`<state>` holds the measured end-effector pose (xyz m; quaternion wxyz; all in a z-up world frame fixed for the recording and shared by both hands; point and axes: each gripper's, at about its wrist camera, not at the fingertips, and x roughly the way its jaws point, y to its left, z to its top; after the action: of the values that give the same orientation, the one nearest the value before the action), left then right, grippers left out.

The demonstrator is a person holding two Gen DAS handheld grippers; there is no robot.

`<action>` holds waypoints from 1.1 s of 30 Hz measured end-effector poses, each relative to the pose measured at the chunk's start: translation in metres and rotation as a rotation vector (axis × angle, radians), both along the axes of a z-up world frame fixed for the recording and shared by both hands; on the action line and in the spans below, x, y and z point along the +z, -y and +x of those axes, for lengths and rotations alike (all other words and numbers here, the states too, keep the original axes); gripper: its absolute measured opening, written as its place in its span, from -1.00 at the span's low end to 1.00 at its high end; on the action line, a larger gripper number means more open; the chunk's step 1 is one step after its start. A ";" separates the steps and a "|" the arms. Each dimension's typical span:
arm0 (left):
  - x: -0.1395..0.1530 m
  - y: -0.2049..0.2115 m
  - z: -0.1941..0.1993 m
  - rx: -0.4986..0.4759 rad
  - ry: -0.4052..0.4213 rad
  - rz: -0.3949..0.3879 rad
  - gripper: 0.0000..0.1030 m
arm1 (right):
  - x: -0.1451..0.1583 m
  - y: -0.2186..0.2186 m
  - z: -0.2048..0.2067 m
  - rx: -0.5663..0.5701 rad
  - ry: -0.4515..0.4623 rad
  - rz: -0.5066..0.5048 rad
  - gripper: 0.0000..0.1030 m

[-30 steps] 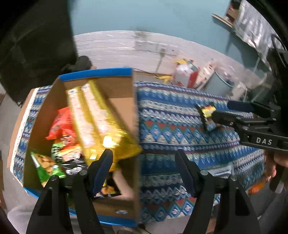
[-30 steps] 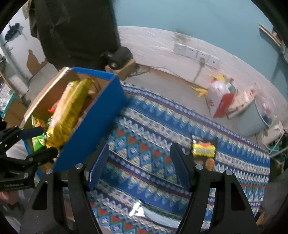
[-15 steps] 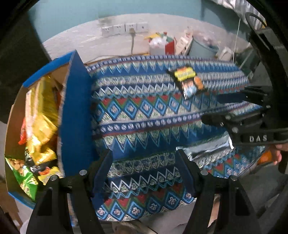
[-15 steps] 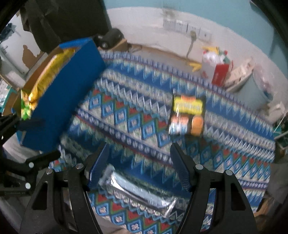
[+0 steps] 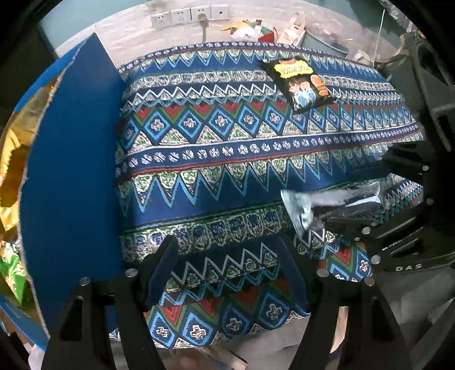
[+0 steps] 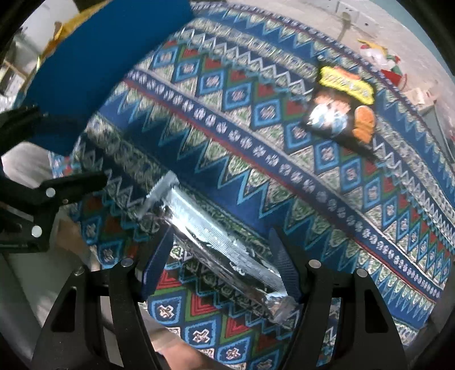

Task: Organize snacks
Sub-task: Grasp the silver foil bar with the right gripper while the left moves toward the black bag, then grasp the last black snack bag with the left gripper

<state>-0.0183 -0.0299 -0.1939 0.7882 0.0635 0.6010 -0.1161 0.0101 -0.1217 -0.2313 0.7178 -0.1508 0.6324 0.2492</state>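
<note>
Two snack packs lie loose on the one patterned tablecloth (image 5: 216, 159): one long silver foil packet (image 6: 216, 242) and one black snack bag (image 5: 301, 82) with a yellow label. One blue cardboard box (image 5: 71, 182) stands at the cloth's edge, and inside it one gold bag (image 5: 11, 170) and one green bag (image 5: 12, 273) can be counted, the rest hidden by the box wall. Two grippers are in view, the left gripper (image 5: 227, 273) and the right gripper (image 6: 220, 266), each with two fingers, and four wall sockets (image 5: 196, 15) sit in one row behind the table.

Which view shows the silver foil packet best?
Right wrist: the silver foil packet lies whole between the open right gripper jaws. In the left wrist view, that gripper hides its far end.
</note>
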 end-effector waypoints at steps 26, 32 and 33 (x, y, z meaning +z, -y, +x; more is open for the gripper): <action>0.010 0.030 0.045 0.051 0.027 -0.021 0.42 | 0.039 0.052 0.031 -0.204 0.160 0.021 -0.45; 0.012 0.049 0.060 0.081 0.046 -0.037 0.43 | 0.055 0.090 0.046 -0.339 0.228 0.039 -0.45; 0.012 0.054 0.063 0.082 0.053 -0.035 0.48 | 0.059 0.091 0.047 -0.358 0.238 0.042 -0.45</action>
<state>0.0450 -0.0839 -0.1815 0.8090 0.0284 0.5798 -0.0925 0.0574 -0.2129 -0.1720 0.8231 -0.0491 0.5546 0.1113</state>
